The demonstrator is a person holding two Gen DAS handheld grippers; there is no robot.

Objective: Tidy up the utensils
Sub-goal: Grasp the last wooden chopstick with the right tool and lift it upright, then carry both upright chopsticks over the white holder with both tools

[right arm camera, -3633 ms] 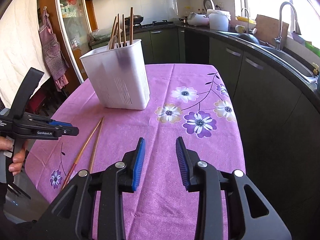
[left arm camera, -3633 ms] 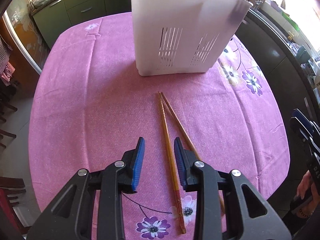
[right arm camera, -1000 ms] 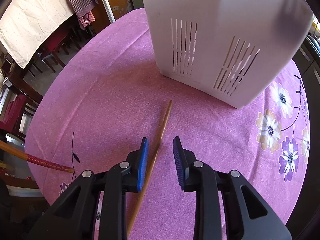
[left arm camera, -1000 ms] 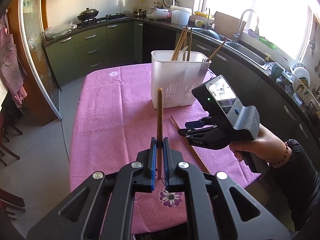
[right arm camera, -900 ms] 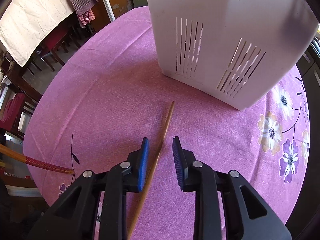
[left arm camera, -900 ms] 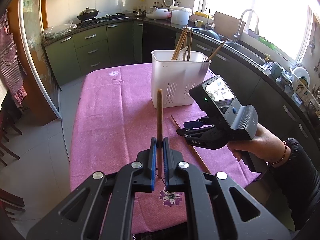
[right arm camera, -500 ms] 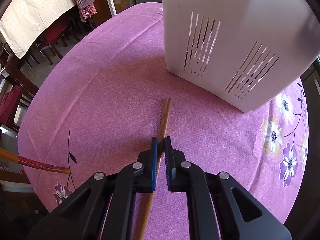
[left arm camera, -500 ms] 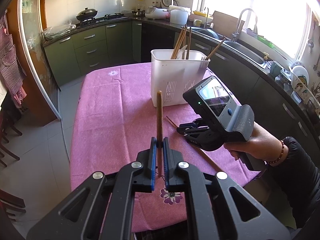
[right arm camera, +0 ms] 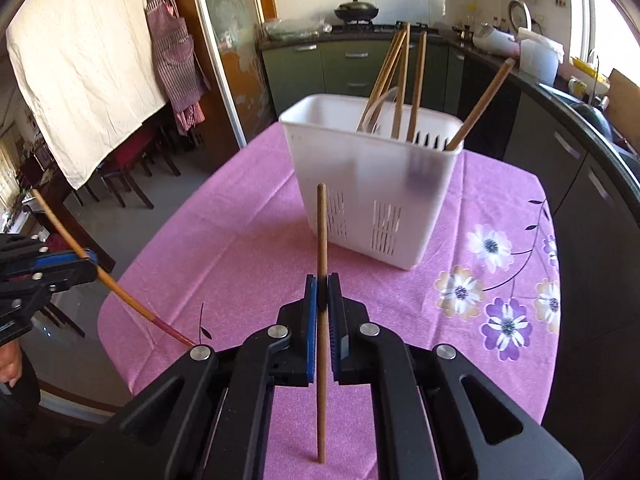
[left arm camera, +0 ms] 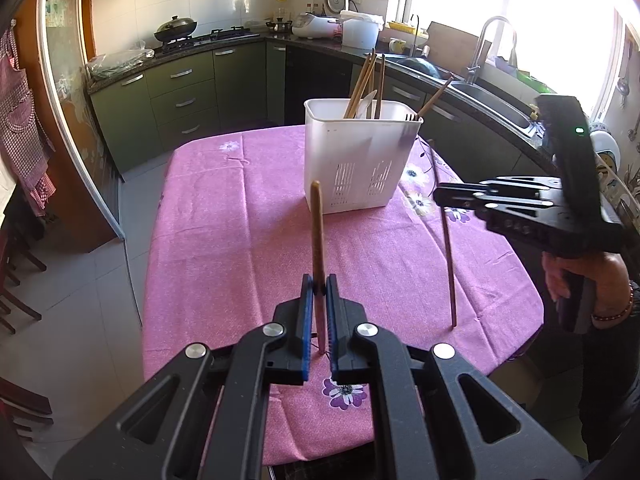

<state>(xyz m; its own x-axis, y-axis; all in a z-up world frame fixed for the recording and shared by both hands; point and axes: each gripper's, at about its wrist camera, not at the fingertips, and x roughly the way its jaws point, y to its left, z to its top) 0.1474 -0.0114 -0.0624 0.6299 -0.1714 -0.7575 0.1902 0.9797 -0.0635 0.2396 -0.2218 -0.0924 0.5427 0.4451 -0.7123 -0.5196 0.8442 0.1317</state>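
A pink cloth with a fine, slightly rough weave and printed flowers covers the tabletop (left arm camera: 224, 240). The utensil holder (left arm camera: 356, 168) is smooth, matt white plastic with slotted sides, and the chopsticks (right arm camera: 322, 240) look like brown wood, one (right arm camera: 80, 252) with a glossy red end. The left gripper (left arm camera: 318, 292) and right gripper (right arm camera: 322, 292) are matt black plastic with ribbed blue pads (left arm camera: 306, 320) and shiny metal rivets.

A rounded table (left arm camera: 224, 240) covered by a pink-purple cloth printed with white and violet flowers carried one thing directly: a white slotted plastic utensil basket (left arm camera: 360, 160), standing upright toward its far end.
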